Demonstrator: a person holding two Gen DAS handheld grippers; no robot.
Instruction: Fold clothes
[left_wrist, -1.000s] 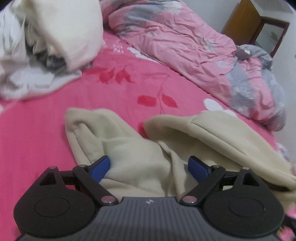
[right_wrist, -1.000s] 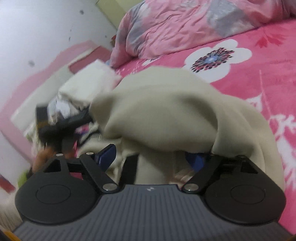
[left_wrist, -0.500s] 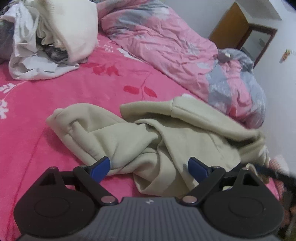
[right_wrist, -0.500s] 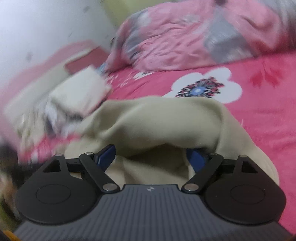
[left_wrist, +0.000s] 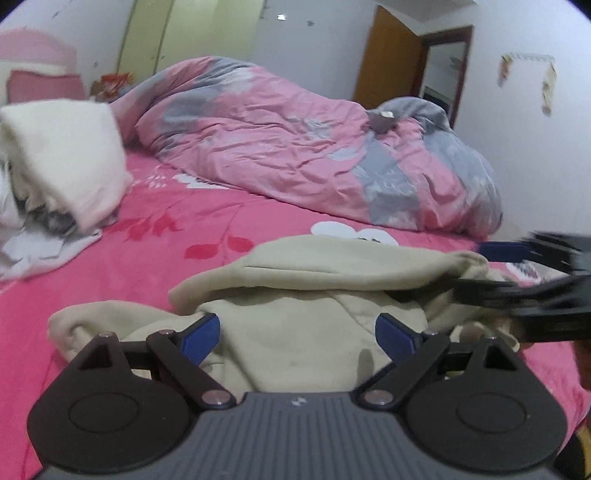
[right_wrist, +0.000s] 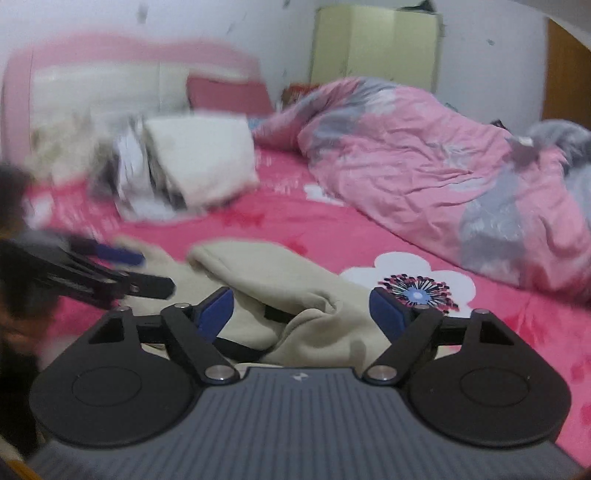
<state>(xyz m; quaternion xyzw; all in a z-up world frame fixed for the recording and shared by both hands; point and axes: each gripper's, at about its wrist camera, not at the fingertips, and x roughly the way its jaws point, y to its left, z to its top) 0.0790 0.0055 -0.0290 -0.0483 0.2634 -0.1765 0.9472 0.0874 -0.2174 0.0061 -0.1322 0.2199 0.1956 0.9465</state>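
A: Cream garment (left_wrist: 295, 295) sits rumpled on the pink bed (left_wrist: 110, 288), seen from the left wrist. A second ago it lay spread lower under this camera; now its upper fold is bunched into a raised ridge, so the fold looks undone or only half set.

B: And the left hand-held gripper (left_wrist: 297, 334)?

A: Jaws wide, blue pads apart over the cloth, pinching nothing. The right hand-held gripper (left_wrist: 524, 280) shows at the garment's right end, close against the cloth.

B: Room to work?

A: Bare bed to the left and beyond the garment; the pile of laundry (left_wrist: 62, 166) is well apart at far left, the quilt (left_wrist: 314, 147) lies behind.

B: Right wrist view?

A: Blurred, so I hedge: the garment (right_wrist: 280, 280) lies between and beyond the right hand-held gripper (right_wrist: 301, 314) jaws, which have just been closing yet seem clear of it. Earlier the cloth draped over this gripper; now it rests on the bed (right_wrist: 498, 332), released. The left hand-held gripper (right_wrist: 110, 273) hangs by its left edge. Next, I judge, comes a fresh grasp of an edge.
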